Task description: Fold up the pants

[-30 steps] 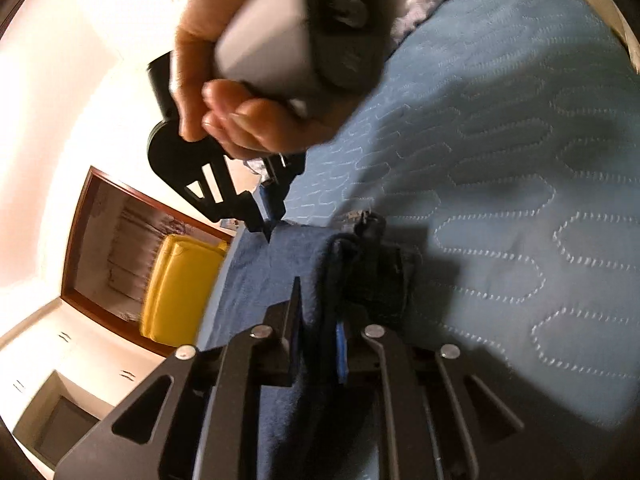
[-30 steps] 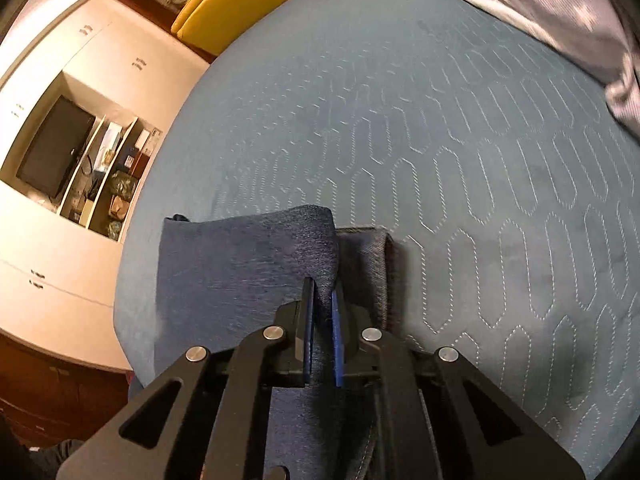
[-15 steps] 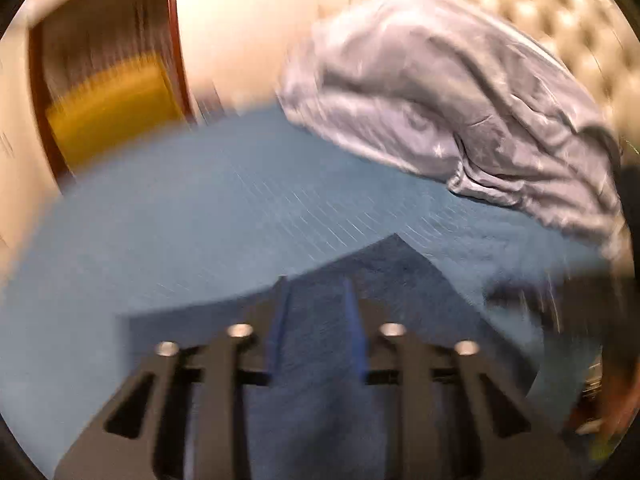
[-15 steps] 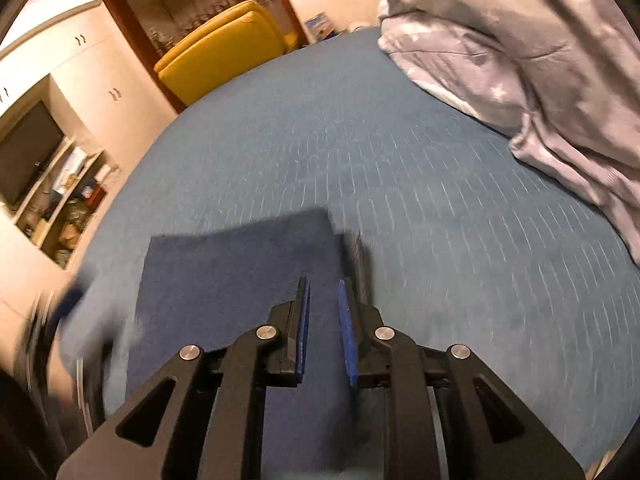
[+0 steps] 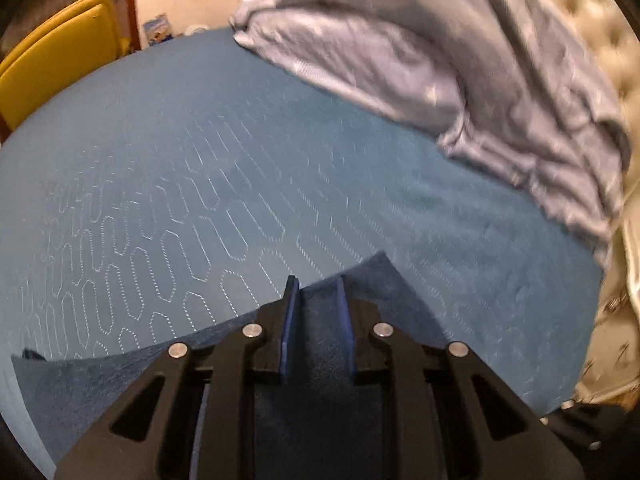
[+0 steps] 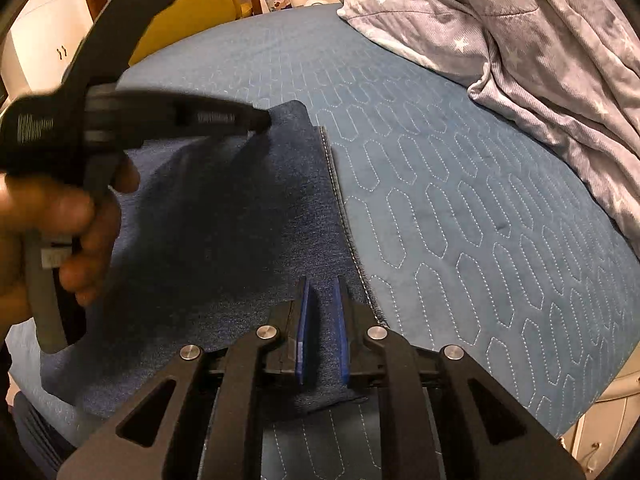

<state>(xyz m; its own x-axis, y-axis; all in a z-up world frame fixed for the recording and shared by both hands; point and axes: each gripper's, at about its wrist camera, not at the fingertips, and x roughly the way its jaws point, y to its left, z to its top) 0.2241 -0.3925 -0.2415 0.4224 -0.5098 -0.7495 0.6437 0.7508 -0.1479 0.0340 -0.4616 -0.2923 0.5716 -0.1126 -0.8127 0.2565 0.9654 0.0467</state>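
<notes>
Folded pants [image 6: 224, 216] on quilted blue bedspread [image 6: 460, 208]; both hand-held grippers [image 5: 316, 292] [image 6: 320, 292] slightly parted, empty.

The near part of the pants [image 5: 320, 360] was hidden behind the left gripper [image 5: 317, 292]. In the right wrist view, the left gripper [image 6: 256, 120] was motion-blurred, its fingertips indistinguishable; the blanket [image 6: 540, 40] was cut off at the frame edge.

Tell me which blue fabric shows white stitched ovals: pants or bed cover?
The bed cover, lighter blue with quilted ovals; the pants are darker, plain denim.
</notes>
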